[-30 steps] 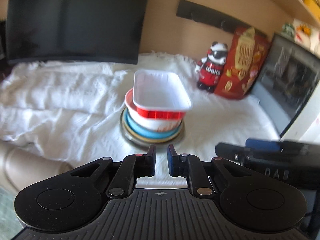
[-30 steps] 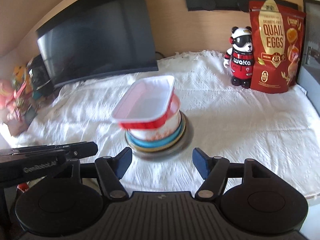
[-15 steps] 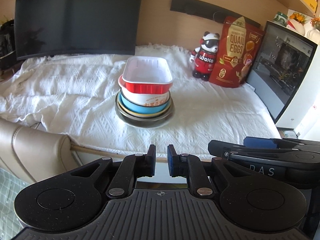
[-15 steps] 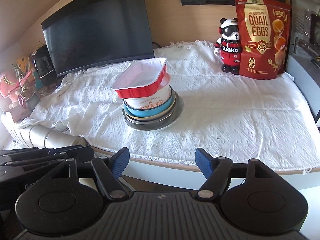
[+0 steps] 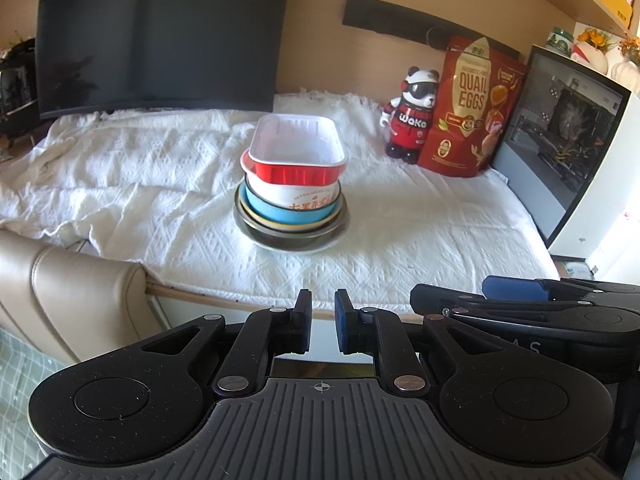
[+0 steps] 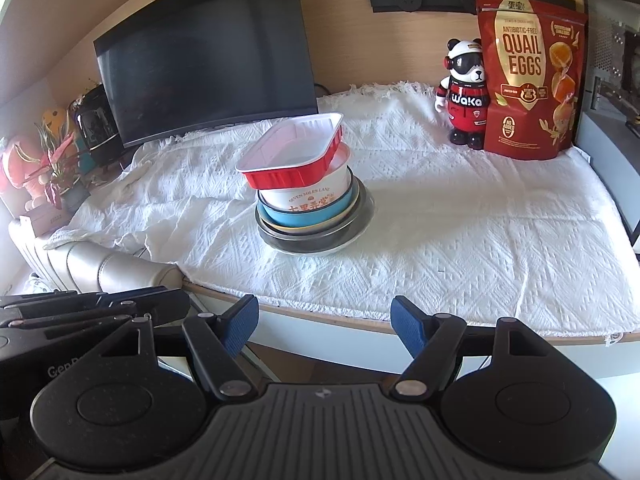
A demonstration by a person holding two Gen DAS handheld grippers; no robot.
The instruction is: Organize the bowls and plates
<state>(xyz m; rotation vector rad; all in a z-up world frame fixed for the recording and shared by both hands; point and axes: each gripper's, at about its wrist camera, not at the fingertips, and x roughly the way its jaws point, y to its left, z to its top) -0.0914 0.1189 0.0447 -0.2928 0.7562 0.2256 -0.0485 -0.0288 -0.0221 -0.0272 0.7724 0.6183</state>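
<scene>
- Two hand-held grippers, both off the near edge of the tabletop (image 6: 480,240), nothing between the jaws of either.
- Left hand-held gripper (image 5: 322,326): clenched, blue pads almost together, only a narrow slit left.
- Right hand-held gripper (image 6: 324,326): released, jaws wide apart; also seen side-on at right of the left wrist view, part lettering "AS" on its body.
- Left unit's body at lower left of the right wrist view, partial text "Gen".
- White textured cloth (image 6: 460,216) covers the tabletop.
- Stack mid-cloth, well apart from both grippers: red foil tray (image 6: 294,156) with white inside on top, tilted; under it white bowl (image 6: 308,196) reading "SEVEN MILES LANE" plus orange Chinese characters, too small to read; then blue bowl (image 6: 308,220), yellow-rimmed dish, dark bowl (image 6: 316,242) at the base.
- Panda figure (image 6: 466,92) at back right, "waka" on chest.
- Red pouch (image 6: 528,72) just beside panda: "ANTIBIOTIC-FREE QUAIL EGGS".
- Dark monitor (image 6: 204,52) behind the stack, screen off.
</scene>
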